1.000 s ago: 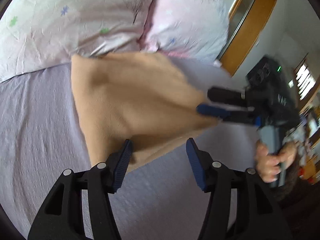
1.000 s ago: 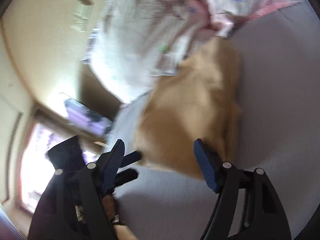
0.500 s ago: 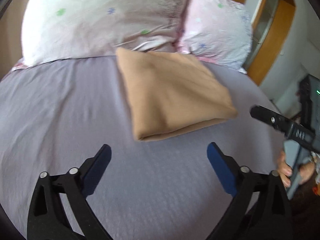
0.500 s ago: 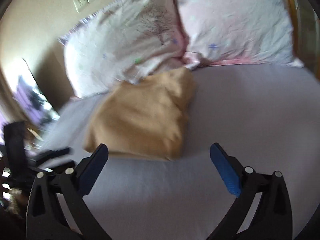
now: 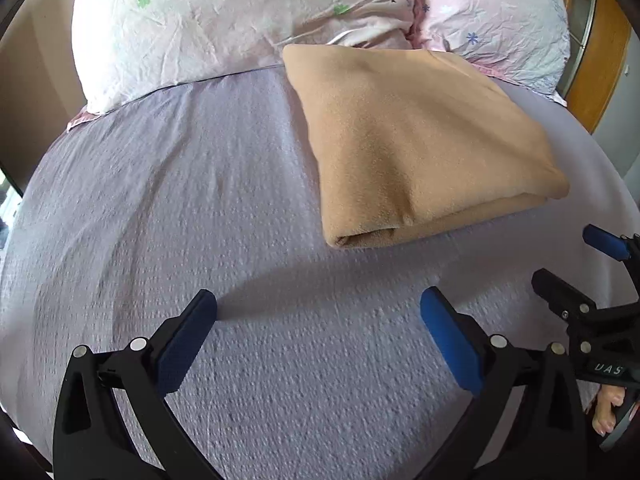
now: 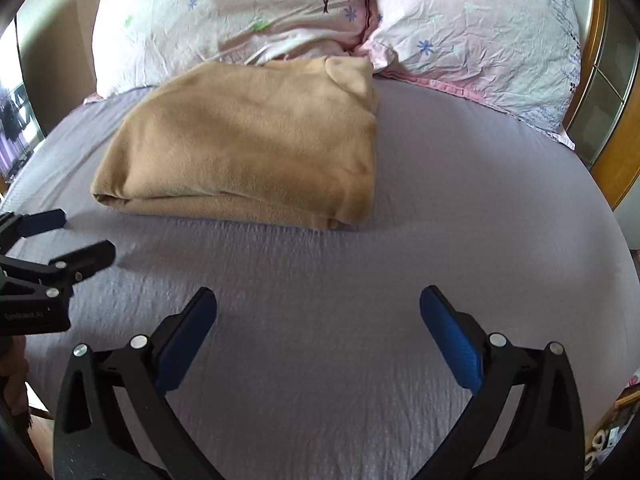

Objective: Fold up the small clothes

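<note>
1. A tan fleece garment [image 5: 420, 140] lies folded into a thick rectangle on a lavender bed sheet [image 5: 200, 200], its far edge touching two floral pillows [image 5: 240, 20] at the head of the bed.
2. The left gripper [image 5: 318, 328] hovers over bare sheet near the garment's folded front edge, jaws spread wide, holding nothing.
3. The right gripper [image 6: 318, 328] hangs beside it, likewise spread wide and empty, clear of the cloth.
4. No containers appear; each gripper shows at the edge of the other's view.
</note>
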The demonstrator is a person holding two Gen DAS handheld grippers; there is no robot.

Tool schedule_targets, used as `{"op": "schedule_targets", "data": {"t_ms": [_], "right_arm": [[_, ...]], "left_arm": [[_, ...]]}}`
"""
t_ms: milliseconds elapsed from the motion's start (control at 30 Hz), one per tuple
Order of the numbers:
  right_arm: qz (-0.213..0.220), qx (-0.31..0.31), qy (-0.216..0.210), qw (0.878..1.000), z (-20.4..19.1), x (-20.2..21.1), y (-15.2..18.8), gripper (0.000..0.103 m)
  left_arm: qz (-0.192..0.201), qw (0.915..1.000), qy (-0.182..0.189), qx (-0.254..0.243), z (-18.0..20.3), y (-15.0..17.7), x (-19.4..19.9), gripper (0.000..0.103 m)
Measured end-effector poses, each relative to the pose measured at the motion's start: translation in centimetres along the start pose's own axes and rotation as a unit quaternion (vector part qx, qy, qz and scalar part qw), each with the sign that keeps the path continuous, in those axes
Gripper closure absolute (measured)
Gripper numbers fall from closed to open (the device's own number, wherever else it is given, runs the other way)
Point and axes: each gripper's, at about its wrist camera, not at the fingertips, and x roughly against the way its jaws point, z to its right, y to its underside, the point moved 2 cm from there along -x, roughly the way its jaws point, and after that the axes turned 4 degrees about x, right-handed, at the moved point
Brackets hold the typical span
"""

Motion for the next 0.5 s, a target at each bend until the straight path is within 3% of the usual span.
{"op": "schedule_targets", "data": {"t_ms": [500], "right_arm": [[-0.006,-0.011,-0.013,1.000,0.39,-0.38,0.39,0.002]], "left_arm": [[0.005,1.0000,-0.001,-0.004,0.03,0.36,0.14,0.001]]}}
